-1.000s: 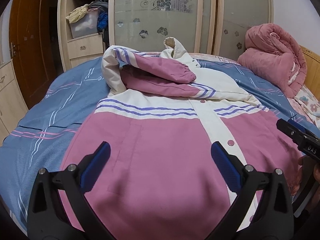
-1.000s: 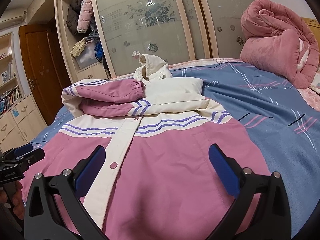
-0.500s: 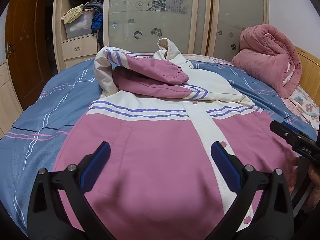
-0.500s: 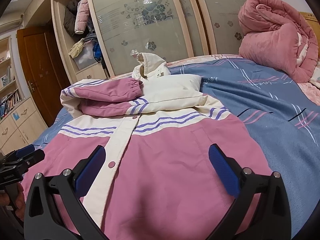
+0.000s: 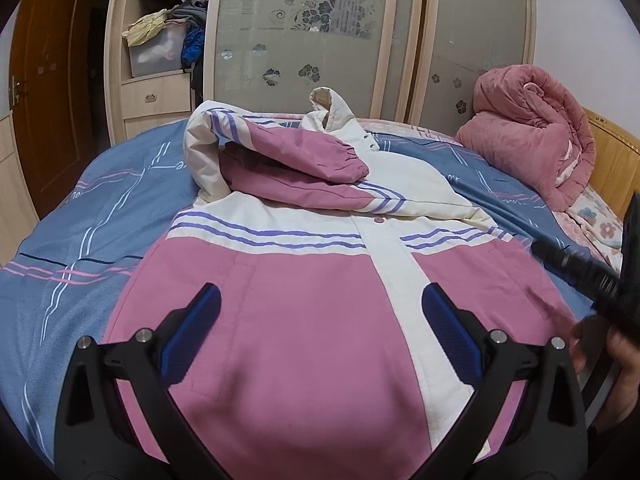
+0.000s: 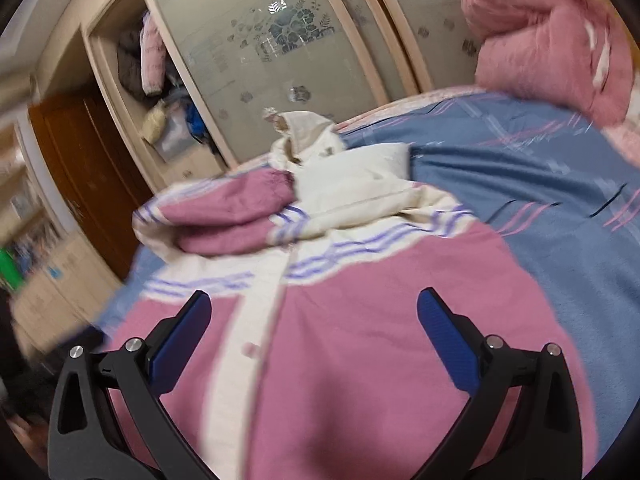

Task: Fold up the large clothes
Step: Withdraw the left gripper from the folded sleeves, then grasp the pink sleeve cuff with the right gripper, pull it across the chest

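A pink and cream hooded jacket (image 5: 304,300) with purple stripes lies front-up on the bed, both sleeves folded across its chest (image 5: 296,168). My left gripper (image 5: 320,320) is open and empty, hovering over the jacket's lower left half. My right gripper (image 6: 314,320) is open and empty over the lower right half, tilted, in a blurred view. The jacket also shows in the right wrist view (image 6: 360,340). The right gripper's body (image 5: 580,276) shows at the right edge of the left wrist view.
The bed has a blue patterned sheet (image 5: 88,220). A rolled pink quilt (image 5: 532,136) lies at the far right by the wooden headboard (image 5: 612,160). A wardrobe with frosted sliding doors (image 5: 312,32) and open shelves stands behind. A brown door (image 5: 44,88) is at left.
Both grippers stay open. The right wrist view has tilted and blurred as the right gripper swings. The left gripper has shifted slightly forward over the jacket.
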The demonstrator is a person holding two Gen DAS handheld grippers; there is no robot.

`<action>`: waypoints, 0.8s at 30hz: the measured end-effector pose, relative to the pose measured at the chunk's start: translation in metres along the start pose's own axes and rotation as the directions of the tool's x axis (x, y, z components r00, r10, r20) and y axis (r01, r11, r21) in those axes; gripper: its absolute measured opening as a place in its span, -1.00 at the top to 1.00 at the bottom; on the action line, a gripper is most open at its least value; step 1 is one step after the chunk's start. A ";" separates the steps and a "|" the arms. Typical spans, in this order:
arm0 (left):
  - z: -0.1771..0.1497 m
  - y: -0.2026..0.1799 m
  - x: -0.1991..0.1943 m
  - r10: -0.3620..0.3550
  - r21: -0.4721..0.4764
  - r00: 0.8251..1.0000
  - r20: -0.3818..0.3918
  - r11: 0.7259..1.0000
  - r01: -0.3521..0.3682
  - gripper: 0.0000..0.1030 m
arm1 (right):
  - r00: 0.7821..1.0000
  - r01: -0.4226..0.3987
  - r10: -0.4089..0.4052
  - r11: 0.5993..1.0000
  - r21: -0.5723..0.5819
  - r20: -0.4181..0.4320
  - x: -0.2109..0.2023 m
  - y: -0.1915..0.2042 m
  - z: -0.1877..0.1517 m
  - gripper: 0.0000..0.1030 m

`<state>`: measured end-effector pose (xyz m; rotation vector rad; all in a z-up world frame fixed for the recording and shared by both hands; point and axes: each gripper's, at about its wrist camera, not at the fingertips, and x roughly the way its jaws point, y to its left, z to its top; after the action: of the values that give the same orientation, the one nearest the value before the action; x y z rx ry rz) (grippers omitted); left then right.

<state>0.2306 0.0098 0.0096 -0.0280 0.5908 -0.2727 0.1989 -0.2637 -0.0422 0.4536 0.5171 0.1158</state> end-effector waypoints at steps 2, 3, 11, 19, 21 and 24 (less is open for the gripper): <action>0.001 0.002 0.001 -0.001 -0.005 1.000 -0.003 1.000 0.001 -0.96 | 0.998 -0.062 0.062 0.997 0.042 -0.014 0.007 0.008 0.018 -0.97; 0.001 0.003 0.001 0.000 -0.009 1.000 -0.004 1.000 0.000 -0.96 | 0.997 -0.078 0.079 0.996 0.053 -0.018 0.010 0.013 0.026 -0.97; 0.005 0.019 -0.002 0.004 -0.048 1.000 0.007 0.999 -0.004 -0.96 | 0.927 -0.247 0.318 0.918 0.312 -0.201 0.134 0.046 0.094 -0.60; 0.007 0.034 0.000 0.024 -0.063 1.000 0.017 0.998 -0.023 -0.96 | 0.931 -0.117 0.258 0.881 0.459 -0.258 0.248 0.038 0.103 -0.51; 0.008 0.038 0.003 0.031 -0.067 0.999 0.009 0.997 -0.031 -0.96 | 0.940 -0.070 0.215 0.882 0.466 -0.266 0.265 0.033 0.103 -0.45; 0.010 0.045 0.005 0.031 -0.078 1.000 0.005 0.996 -0.030 -0.96 | 0.946 -0.008 0.165 0.872 0.489 -0.280 0.288 0.023 0.102 -0.44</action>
<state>0.2512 0.0509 0.0101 -0.0950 0.5953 -0.2200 0.4995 -0.2197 -0.0826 0.9624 0.8473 0.1478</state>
